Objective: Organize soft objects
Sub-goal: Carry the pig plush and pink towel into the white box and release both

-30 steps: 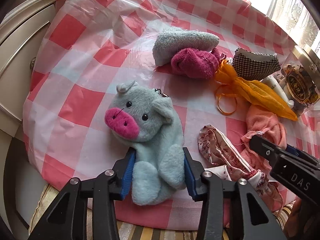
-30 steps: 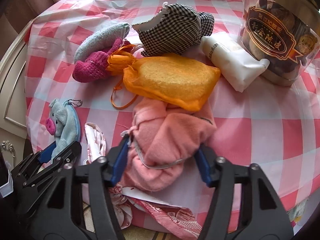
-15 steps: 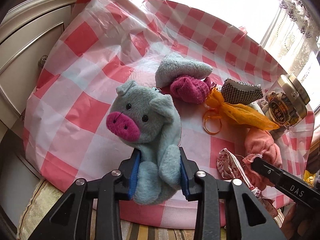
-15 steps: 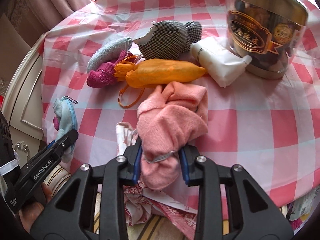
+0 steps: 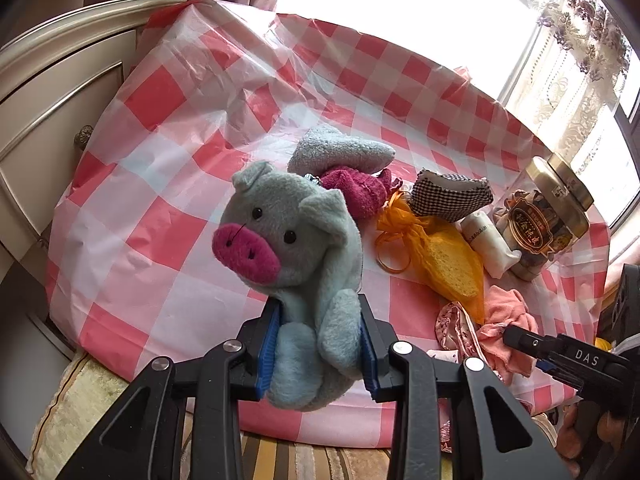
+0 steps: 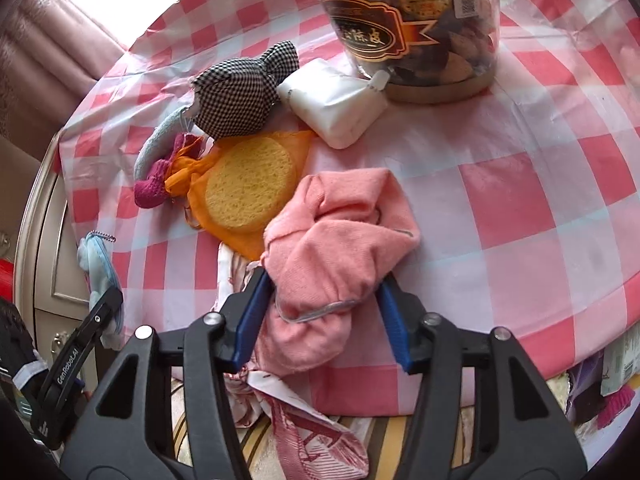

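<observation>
A grey plush pig (image 5: 296,248) with a pink snout hangs upright above the checked tablecloth (image 5: 160,184), and my left gripper (image 5: 320,344) is shut on its lower body. In the right wrist view the pig (image 6: 96,264) shows edge-on at the far left. A crumpled pink cloth (image 6: 344,232) lies on the table between the jaws of my right gripper (image 6: 324,284). Those jaws are opening, and the blue pads (image 6: 252,312) stand at the cloth's sides without squeezing it. One right gripper finger (image 5: 560,354) shows low on the right in the left wrist view.
Beyond the cloth lie an orange mesh bag with a sponge (image 6: 248,184), a checked pouch (image 6: 236,100), a white packet (image 6: 336,104) and a tall jar (image 6: 416,28). Grey and magenta socks (image 5: 352,168) sit further back. A patterned cloth (image 6: 312,420) hangs over the near edge. A cabinet (image 5: 48,120) stands left.
My left gripper has closed on the pig and lifted it off the table. The right gripper closed on the pink cloth, shifted it rightward, then its jaws widened again.
</observation>
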### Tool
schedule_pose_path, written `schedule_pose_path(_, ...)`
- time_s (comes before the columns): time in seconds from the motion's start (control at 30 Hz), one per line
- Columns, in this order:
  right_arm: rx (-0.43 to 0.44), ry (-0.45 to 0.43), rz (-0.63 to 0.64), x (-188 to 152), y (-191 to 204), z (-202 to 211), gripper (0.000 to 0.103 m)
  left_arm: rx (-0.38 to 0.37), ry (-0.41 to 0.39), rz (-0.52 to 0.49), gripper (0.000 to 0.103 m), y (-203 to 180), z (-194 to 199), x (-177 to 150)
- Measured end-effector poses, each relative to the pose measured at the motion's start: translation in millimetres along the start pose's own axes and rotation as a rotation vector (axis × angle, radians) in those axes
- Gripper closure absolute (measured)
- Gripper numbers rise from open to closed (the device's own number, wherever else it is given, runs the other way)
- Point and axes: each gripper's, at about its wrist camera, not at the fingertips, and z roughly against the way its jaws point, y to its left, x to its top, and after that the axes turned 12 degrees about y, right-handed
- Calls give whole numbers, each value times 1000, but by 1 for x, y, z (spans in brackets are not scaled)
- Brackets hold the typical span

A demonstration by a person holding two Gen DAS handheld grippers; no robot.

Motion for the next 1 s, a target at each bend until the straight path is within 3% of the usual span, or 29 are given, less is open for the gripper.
schedule_pose_path(0.1,-5,21,20,3,2,-8,46,-1,4,-1,67,-1,0,0)
schedule_pose_path(0.17,4,12,28,3,2,-9,64,-2,5,-2,67,-1,0,-1)
schedule_pose_path(0.27,-22,-26,59,0,5,2,70,-15,-7,-7,67,-3,4,-3)
schedule_pose_path(0.57,-39,-144,92,-16,0,49,71,-56,-48,-59,67,-20,25,-12)
schedule_pose_path(1.0,-39,-219,56,-59,-47,108,71,-141,-24,-171,67,-71,51,-46)
